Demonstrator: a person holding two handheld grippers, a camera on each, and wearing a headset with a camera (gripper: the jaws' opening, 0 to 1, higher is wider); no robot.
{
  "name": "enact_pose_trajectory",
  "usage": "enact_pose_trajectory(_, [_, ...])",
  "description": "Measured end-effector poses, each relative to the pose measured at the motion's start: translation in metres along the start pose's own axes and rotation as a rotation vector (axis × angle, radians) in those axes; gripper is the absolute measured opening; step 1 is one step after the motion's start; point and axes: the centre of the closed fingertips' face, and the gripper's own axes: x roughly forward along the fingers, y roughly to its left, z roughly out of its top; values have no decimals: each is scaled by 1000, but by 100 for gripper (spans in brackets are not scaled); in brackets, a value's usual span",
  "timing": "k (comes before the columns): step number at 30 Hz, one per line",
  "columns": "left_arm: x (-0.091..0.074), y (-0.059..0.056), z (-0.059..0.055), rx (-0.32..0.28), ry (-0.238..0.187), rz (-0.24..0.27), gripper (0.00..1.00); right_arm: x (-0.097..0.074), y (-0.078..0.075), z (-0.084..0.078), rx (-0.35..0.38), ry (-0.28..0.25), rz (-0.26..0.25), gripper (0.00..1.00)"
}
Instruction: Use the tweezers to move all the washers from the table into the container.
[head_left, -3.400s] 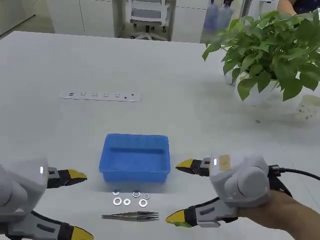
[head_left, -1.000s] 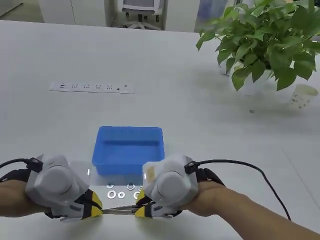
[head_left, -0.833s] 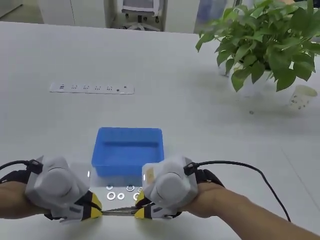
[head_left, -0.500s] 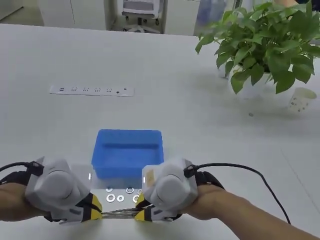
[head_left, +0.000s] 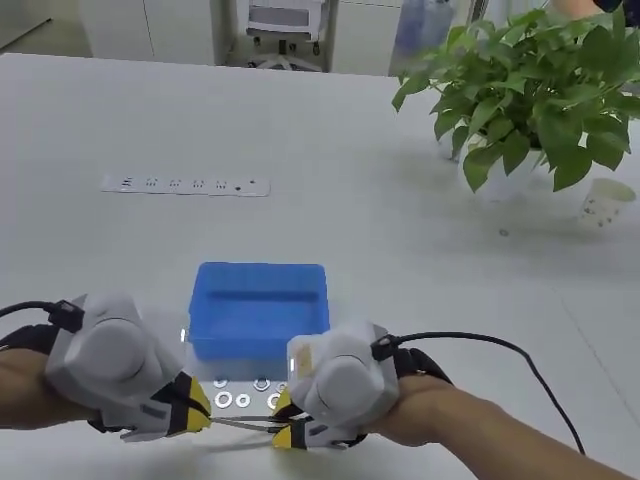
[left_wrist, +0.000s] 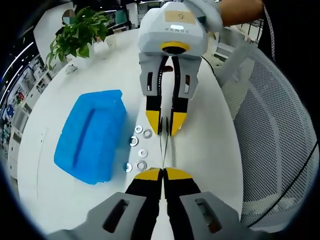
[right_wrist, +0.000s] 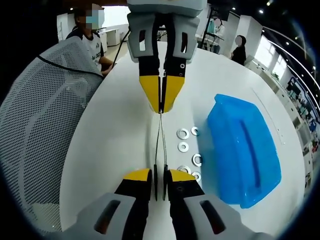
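Bright, even light falls from overhead on my white table (head_left: 350, 200); shadows under the plant (head_left: 530, 90) are soft and faint. The washers (right_wrist: 183, 134) glint. My head view is sharp, a little soft far back. Both gripper views bulge and bend toward their edges.

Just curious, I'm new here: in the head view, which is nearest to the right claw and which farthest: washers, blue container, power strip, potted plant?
From the right claw, gripping the tweezers:
1. Washers, just beside its tips.
2. Blue container, right behind them.
3. Power strip, far back left.
4. Potted plant, far back right.
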Motion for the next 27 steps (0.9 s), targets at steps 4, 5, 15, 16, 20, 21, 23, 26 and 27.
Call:
enact_pose_trajectory(4, [-6, -1, 10, 11, -13, 2, 5, 0, 1, 1, 5, -6, -1, 14])
enact_pose_trajectory(5, [-7, -1, 11, 15, -14, 3, 5, 1, 1, 1, 10, -7, 0, 13])
enact_pose_trajectory(15, [-23, 0, 34, 33, -37, -3, 5, -5, 0, 9, 31, -36, -14, 12])
enact_pose_trajectory(16, [-25, 1, 36, 37, -38, -3, 5, -6, -1, 10, 32, -39, -15, 12])
enact_pose_trajectory(20, [-30, 0, 46, 57, -52, -7, 5, -7, -1, 15, 37, -54, -19, 12])
enact_pose_trajectory(21, [-32, 0, 50, 62, -59, -7, 5, -8, -1, 17, 39, -58, -21, 12])
enact_pose_trajectory(23, [-34, 0, 55, 67, -70, -7, 5, -8, -2, 20, 47, -72, -25, 12])
enact_pose_trajectory(26, [-37, 0, 61, 72, -80, -7, 5, -9, -3, 24, 62, -91, -31, 11])
enact_pose_trajectory(27, [-37, 0, 62, 74, -84, -7, 5, -9, -3, 25, 66, -96, -30, 11])
